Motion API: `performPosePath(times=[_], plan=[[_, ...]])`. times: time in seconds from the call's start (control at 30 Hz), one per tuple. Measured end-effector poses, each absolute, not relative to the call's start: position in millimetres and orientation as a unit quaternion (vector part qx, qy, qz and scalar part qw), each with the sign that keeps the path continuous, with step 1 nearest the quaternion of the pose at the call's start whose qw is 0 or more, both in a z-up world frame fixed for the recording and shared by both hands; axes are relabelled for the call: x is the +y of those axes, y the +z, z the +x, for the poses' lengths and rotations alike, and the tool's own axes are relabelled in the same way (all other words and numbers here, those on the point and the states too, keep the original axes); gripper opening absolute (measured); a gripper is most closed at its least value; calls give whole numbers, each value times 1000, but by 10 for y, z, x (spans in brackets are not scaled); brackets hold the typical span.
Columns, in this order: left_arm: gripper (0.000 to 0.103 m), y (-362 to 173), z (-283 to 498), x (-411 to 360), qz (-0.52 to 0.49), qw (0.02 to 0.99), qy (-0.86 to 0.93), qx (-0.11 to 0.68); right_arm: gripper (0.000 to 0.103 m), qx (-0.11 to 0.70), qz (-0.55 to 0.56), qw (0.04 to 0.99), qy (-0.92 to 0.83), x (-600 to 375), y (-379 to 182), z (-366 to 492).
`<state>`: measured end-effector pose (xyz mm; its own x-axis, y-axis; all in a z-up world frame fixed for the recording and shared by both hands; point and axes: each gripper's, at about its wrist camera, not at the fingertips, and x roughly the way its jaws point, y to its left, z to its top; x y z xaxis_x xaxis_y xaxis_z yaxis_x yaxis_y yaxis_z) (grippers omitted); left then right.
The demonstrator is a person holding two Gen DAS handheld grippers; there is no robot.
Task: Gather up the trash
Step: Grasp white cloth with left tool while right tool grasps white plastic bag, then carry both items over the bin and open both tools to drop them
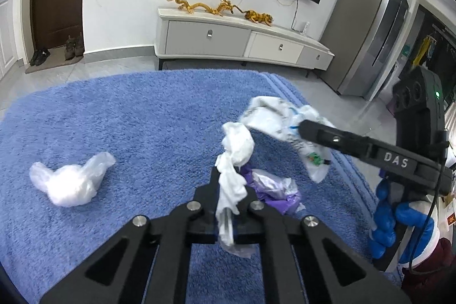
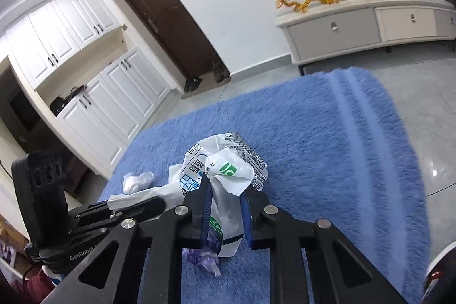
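Above the blue rug, the left gripper pinches 1 edge of the white printed bag while the right gripper clamps the other, the bag stretched between them. Below its mouth lies purple trash. The clear plastic wad sits well left of the bag, nearer the left gripper.

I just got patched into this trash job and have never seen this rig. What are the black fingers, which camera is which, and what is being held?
No robot here: a person carries two hand-held grippers, each with a camera looking along its fingers. The left view shows the left gripper pinching a white tissue. The right view shows the right gripper closed on a printed plastic bag. Both hang over a blue rug. On the rug lie a crumpled clear bag and a purple wrapper.
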<state>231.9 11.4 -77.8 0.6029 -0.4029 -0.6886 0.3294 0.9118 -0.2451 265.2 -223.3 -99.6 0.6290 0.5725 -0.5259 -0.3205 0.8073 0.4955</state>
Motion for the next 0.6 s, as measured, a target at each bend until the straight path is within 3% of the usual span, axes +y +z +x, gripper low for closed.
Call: performPosePath(times=[0.37,0.6], plan=[[5,-392,1865,198,-47,905,-190,377,17,313,180,903,233,-2534,-678,1909],[5,-39,1480,-228,-12,907,-223,356,17,288,173,922,196,-2943,-515,1373]])
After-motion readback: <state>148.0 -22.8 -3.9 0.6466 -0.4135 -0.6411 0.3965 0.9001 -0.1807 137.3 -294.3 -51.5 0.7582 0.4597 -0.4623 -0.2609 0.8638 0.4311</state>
